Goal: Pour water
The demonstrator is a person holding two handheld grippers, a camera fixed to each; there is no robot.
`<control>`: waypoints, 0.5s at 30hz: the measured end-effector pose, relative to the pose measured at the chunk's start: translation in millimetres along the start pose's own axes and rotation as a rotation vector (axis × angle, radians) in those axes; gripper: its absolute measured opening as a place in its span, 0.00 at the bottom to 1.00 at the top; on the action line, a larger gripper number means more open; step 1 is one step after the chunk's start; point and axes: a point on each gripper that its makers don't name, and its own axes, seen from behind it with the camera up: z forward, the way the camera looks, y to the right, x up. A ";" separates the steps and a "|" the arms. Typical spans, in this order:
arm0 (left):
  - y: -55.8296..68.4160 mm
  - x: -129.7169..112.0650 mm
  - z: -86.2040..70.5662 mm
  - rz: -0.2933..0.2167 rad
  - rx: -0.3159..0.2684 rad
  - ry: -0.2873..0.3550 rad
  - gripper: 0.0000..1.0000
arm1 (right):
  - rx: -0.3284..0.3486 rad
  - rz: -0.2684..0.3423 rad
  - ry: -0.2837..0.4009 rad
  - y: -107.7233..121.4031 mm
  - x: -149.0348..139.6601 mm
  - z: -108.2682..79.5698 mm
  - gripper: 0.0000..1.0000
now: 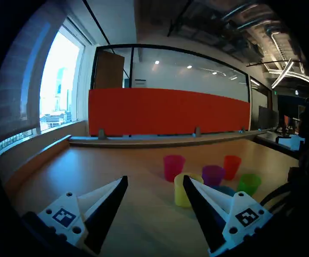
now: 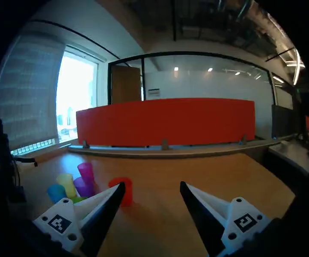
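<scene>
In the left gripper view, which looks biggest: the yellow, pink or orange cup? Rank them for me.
1. Yellow cup, though it stands nearest the camera, so that may be why.
2-3. Pink cup and orange cup look about alike; I won't rank them.

Wooden desk (image 1: 111,167), light brown, smooth top. Red partition (image 1: 167,111) upright along desk's far edge, held in small grey clips. Window (image 1: 58,94) beyond desk's left edge, bright, city buildings outside. Slatted blind (image 2: 26,94) beside it. Black-framed glass wall (image 1: 188,68) behind partition, wooden door (image 1: 108,70) at its left end. Dark monitor (image 1: 267,118) past partition's right end. Exposed pipes (image 1: 240,17) and lit strip light (image 1: 289,70) on ceiling.
</scene>
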 end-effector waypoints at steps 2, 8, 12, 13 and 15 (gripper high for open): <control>0.7 5.7 -1.6 -0.006 0.012 0.028 0.96 | -0.031 0.004 0.025 6.1 6.2 -1.3 0.99; 1.8 16.8 -4.6 -0.008 0.040 0.091 0.96 | -0.085 0.012 0.081 13.6 15.9 -4.4 0.99; 1.7 18.4 -4.0 -0.018 0.048 0.111 0.96 | -0.097 0.022 0.102 14.5 20.4 -4.7 0.99; 1.0 18.5 -3.7 -0.022 0.052 0.112 0.96 | -0.101 0.025 0.106 14.9 21.5 -4.5 0.99; -0.3 18.6 -3.1 -0.031 0.059 0.114 0.96 | -0.106 0.029 0.114 15.7 23.2 -4.3 0.99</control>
